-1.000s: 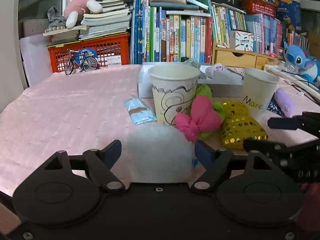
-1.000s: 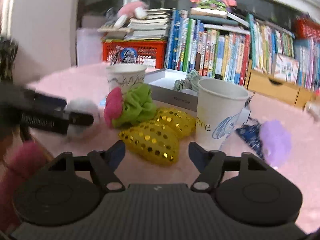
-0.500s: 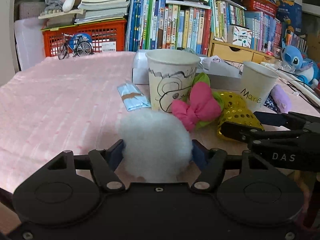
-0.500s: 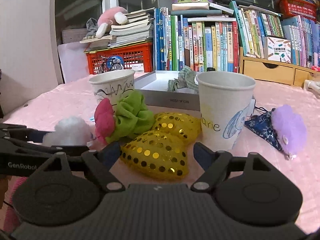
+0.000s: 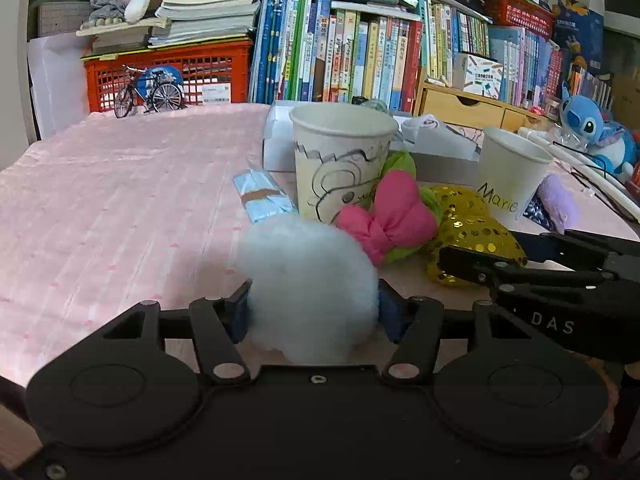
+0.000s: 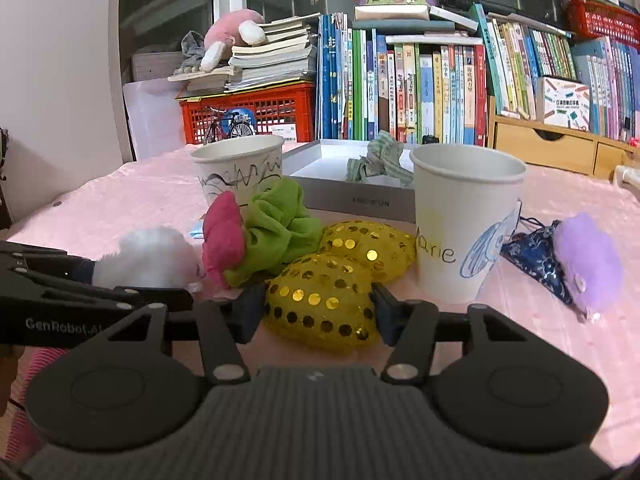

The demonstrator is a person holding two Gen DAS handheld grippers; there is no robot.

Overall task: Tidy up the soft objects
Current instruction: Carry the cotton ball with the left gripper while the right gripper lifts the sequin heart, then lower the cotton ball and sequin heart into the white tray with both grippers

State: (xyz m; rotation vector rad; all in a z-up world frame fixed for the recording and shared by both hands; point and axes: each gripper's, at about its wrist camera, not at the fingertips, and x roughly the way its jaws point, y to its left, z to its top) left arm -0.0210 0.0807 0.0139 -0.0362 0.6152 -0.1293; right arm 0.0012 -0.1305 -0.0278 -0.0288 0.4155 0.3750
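Two grippers work at once. Our left gripper (image 5: 312,312) is closing onto the white fluff ball (image 5: 310,280). Our right gripper (image 6: 318,312) is closing onto the yellow sequined pouch (image 6: 320,300).

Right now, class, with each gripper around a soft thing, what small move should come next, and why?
Probably finish closing, then lift. The left gripper is closing around the white fluffy ball, the right gripper around the yellow sequin bow. Both things still lie on the pink cloth, with empty paper cups nearby.
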